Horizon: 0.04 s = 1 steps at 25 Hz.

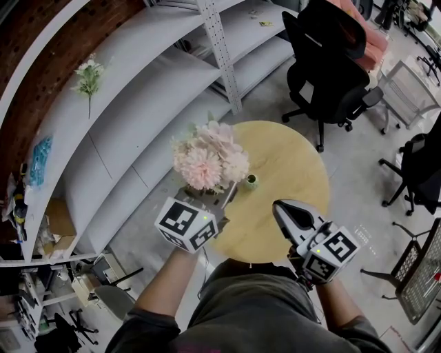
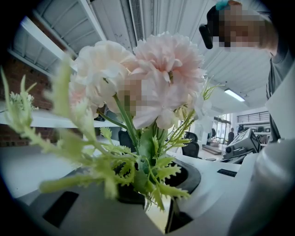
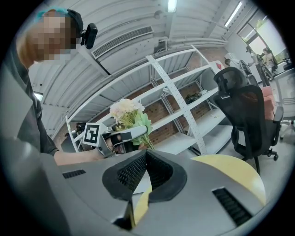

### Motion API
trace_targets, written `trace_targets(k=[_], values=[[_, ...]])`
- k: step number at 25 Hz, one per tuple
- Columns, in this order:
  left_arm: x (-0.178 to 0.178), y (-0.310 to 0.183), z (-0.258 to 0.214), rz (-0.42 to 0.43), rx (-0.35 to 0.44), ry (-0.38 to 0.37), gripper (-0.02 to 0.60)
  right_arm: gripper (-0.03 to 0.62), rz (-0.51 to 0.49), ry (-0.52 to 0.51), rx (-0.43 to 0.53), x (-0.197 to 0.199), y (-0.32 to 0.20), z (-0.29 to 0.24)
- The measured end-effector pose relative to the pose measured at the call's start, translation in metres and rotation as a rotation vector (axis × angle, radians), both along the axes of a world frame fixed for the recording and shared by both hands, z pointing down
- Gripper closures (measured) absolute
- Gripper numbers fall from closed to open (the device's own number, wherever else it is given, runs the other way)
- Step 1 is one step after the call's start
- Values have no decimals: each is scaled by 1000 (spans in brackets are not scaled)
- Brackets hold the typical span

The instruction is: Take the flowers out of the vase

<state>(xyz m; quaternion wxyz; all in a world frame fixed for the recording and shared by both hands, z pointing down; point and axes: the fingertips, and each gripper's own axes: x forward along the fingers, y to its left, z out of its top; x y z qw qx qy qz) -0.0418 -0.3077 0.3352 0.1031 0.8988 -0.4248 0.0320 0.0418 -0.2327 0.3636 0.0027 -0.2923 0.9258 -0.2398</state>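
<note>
Reaching forward almost level, left gripper point(image 1: 222, 198) fingers pinch the flowers point(image 1: 207, 160) by the stems; right gripper point(image 1: 281, 209) fingers touch, empty.

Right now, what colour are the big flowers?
Pale pink flowers, with green leaves; clearest in the left gripper view.

- Pale grey moulded-plastic left gripper point(image 1: 226, 195): black pad linings; white marker cube point(image 1: 186, 224) at rear, black square codes, small green light point(image 1: 205, 218).
- Matching grey right gripper point(image 1: 281, 209): black ribbed pads point(image 3: 131, 170), slotted vents; second marker cube point(image 1: 331, 254).
- Person: dark grey short sleeves point(image 1: 141, 324), grey-olive garment front point(image 1: 241, 310), black head-mounted camera point(image 3: 87, 33), teal headband point(image 3: 48, 13).
</note>
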Motion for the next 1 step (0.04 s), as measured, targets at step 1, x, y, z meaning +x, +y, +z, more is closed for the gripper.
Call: trace_targets(k=[1], values=[[0,-2,0,-1,-1,1,480,579,0,0,-2,0,-1,1]])
